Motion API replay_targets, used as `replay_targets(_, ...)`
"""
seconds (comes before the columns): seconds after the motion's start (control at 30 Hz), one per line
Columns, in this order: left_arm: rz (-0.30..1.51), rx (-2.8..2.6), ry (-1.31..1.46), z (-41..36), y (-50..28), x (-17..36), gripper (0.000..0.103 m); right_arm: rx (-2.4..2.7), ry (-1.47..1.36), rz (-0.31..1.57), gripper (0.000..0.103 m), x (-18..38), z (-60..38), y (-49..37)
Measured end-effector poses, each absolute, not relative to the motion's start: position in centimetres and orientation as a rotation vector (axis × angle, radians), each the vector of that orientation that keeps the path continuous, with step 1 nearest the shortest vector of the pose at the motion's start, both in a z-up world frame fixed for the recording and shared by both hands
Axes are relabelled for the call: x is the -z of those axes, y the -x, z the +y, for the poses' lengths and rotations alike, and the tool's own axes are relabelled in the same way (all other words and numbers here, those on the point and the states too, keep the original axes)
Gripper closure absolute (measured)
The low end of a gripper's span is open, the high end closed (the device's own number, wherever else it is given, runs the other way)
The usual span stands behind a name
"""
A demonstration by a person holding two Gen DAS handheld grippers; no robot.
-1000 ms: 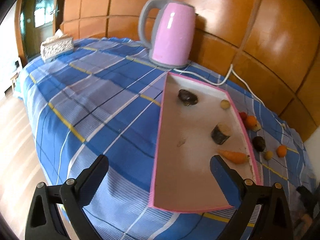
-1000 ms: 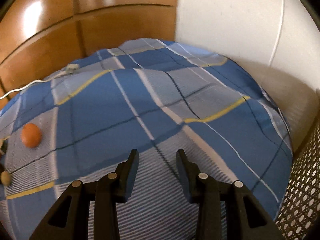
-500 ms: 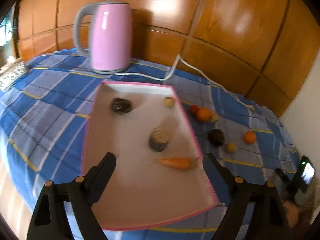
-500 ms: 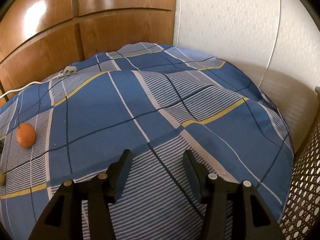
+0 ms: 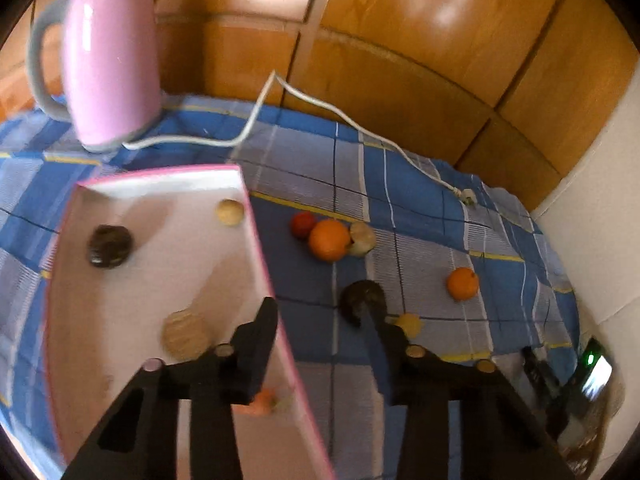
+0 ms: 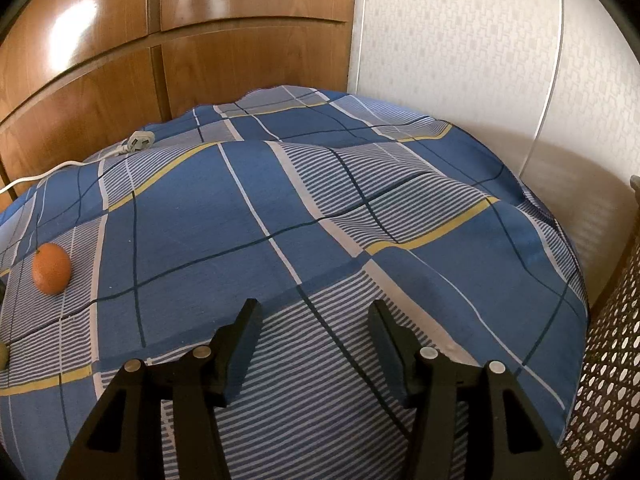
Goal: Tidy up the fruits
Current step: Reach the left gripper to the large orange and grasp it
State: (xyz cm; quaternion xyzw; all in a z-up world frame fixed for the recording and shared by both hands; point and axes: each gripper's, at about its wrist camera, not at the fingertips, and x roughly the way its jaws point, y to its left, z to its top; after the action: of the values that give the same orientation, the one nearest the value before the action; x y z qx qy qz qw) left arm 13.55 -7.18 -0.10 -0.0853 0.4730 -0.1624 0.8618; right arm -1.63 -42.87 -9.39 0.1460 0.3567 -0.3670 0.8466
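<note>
Left tongs (image 5: pixel 320 316) closing on nothing, aimed lower centre at dark fruit (image 5: pixel 362 300) beside tray (image 5: pixel 256 240), probably next pick; right tongs (image 6: pixel 316 320) part-open, empty.

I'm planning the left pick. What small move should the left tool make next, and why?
Probably ease the left tool toward the dark fruit and centre it. Its jaws are closing with nothing between them, the fruit sits just beyond the right finger on the cloth, outside the tray.
</note>
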Motion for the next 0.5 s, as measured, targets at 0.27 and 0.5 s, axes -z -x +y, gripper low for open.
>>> replay_targets(0.27,1.042,0.307,0.221,-10.2,-17.8,2.2,0.067,0.776,-0.305,0.753,0.046,9.4,-42.8,1.6)
replay_targets(0.5,1.071,0.299,0.120,-12.1,-20.6,4.2,0.067,0.777,-0.300,0.754,0.046,9.4,-42.8,1.5)
